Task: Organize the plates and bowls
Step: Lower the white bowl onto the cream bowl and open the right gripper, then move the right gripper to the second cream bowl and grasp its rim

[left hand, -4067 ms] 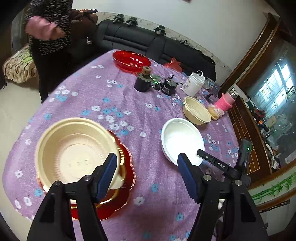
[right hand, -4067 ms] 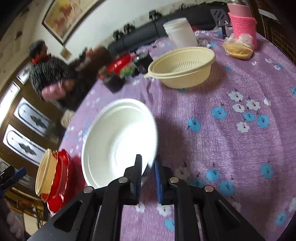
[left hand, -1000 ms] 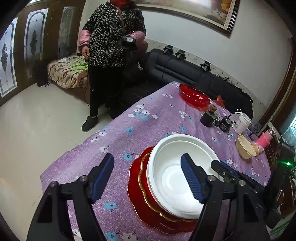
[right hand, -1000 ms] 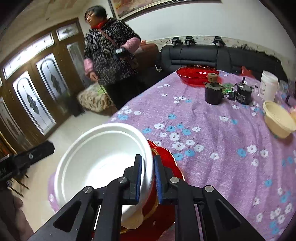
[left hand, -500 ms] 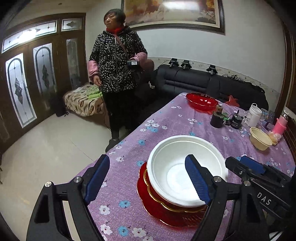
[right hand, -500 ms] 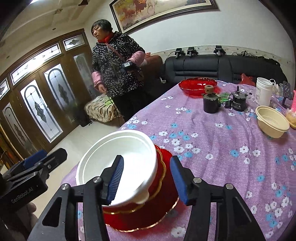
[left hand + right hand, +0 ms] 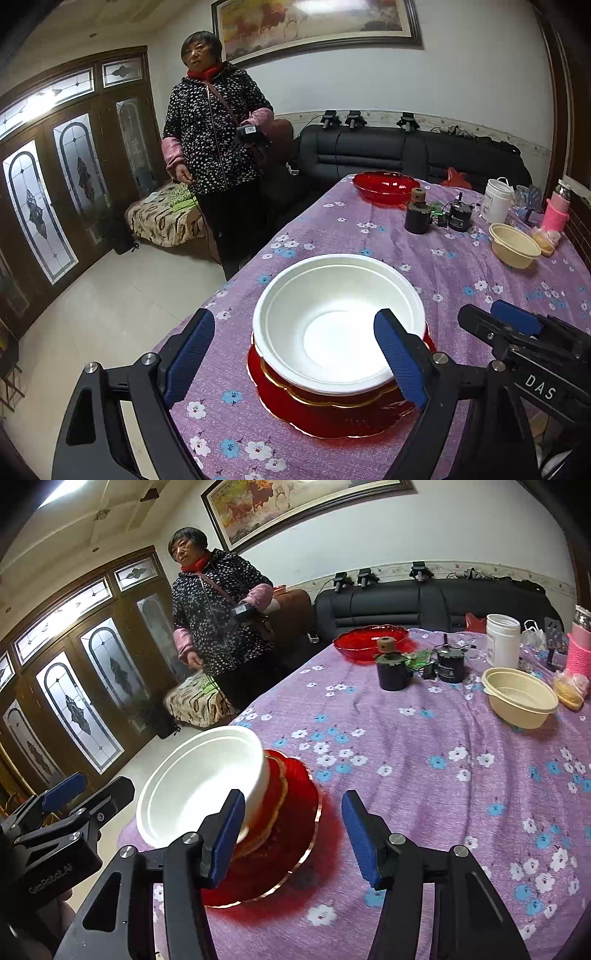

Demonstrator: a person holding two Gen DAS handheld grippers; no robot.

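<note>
Now that the right gripper has let go, jaws spread like the left gripper, the white bowl sits nested on the red plate stack; cream bowl probably next.

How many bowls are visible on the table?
3: the white bowl atop the red plate stack, the cream bowl at the right edge, the red glass bowl at the far end. Another may sit hidden under the white one.
</note>
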